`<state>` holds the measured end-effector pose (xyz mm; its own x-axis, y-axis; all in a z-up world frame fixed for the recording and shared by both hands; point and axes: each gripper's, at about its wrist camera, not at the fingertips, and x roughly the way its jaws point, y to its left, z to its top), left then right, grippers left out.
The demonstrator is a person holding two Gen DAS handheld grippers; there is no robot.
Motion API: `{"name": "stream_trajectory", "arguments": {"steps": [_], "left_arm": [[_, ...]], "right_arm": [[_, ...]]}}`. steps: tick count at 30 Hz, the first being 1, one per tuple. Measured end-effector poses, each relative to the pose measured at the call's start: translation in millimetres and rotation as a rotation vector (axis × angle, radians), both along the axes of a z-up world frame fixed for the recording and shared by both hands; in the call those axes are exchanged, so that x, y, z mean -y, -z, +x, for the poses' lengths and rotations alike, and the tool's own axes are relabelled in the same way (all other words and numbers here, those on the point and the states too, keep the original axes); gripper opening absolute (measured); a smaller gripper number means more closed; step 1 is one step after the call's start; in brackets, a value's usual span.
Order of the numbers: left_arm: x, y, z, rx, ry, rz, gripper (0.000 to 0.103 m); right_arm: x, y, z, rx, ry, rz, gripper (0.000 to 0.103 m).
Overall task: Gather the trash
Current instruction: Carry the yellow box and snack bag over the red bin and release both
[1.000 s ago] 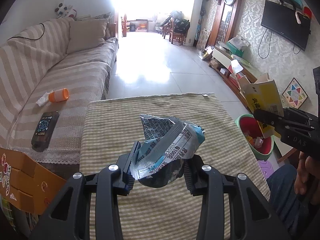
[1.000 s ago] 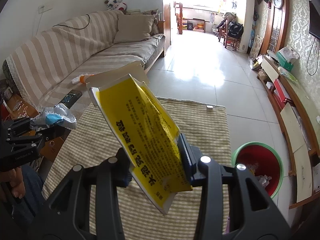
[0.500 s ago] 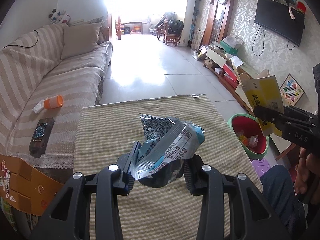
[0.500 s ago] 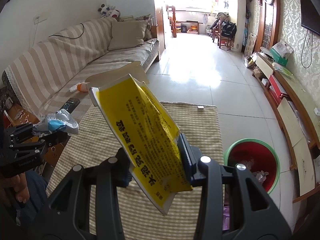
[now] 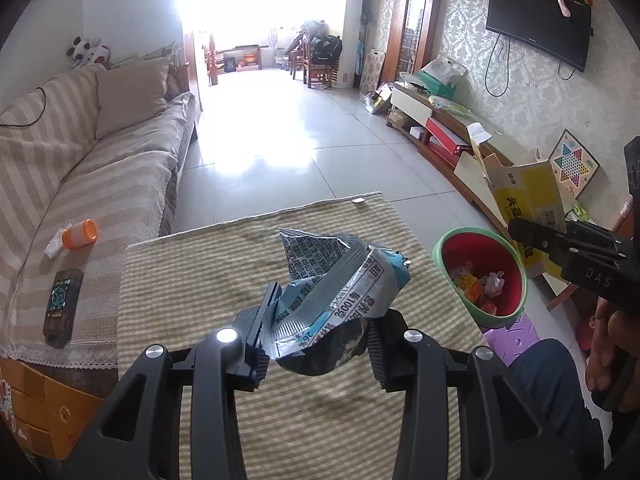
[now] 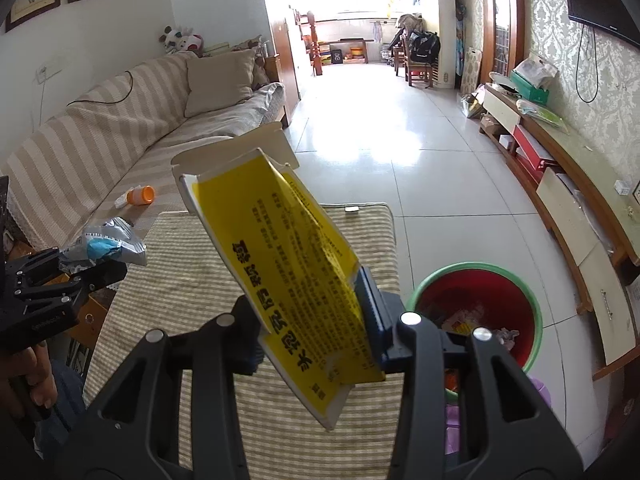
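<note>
While both tools are held above the striped beige-and-olive tablecloth (image 5: 208, 280), each carries one piece of trash. Red plastic waste bin with green rim (image 6: 476, 308) stands on the floor just off the table's right edge; it holds crumpled wrappers and scraps in orange, pink and white, contents only partly visible. Flattened yellow cardboard box with black print (image 6: 296, 272) is clamped between the narrowed jaws of the right gripper (image 6: 316, 340); long axis runs from near-right to far-left, tilted up, open flap end pointing far-left and upward. Box sits left of the bin, over the table's right side. Crumpled silver-and-blue foil snack wrapper (image 5: 340, 284) is pinched in the left gripper (image 5: 316, 348), jaws closed in on its lower crumpled part; torn open end points up and far. Wrapper hangs over the table's middle, well apart from the bin.
</note>
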<state>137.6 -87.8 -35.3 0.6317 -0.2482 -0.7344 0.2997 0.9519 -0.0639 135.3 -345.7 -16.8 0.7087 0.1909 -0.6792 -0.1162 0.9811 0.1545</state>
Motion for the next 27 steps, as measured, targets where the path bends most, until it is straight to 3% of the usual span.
{"name": "stream_trajectory", "arguments": {"steps": [11, 27], "left_arm": [[90, 4, 27, -0.010, 0.118, 0.014, 0.037], [240, 32, 59, -0.054, 0.314, 0.023, 0.037]], "right_arm": [[83, 13, 4, -0.023, 0.117, 0.014, 0.039], [197, 45, 1, -0.083, 0.290, 0.030, 0.039]]}}
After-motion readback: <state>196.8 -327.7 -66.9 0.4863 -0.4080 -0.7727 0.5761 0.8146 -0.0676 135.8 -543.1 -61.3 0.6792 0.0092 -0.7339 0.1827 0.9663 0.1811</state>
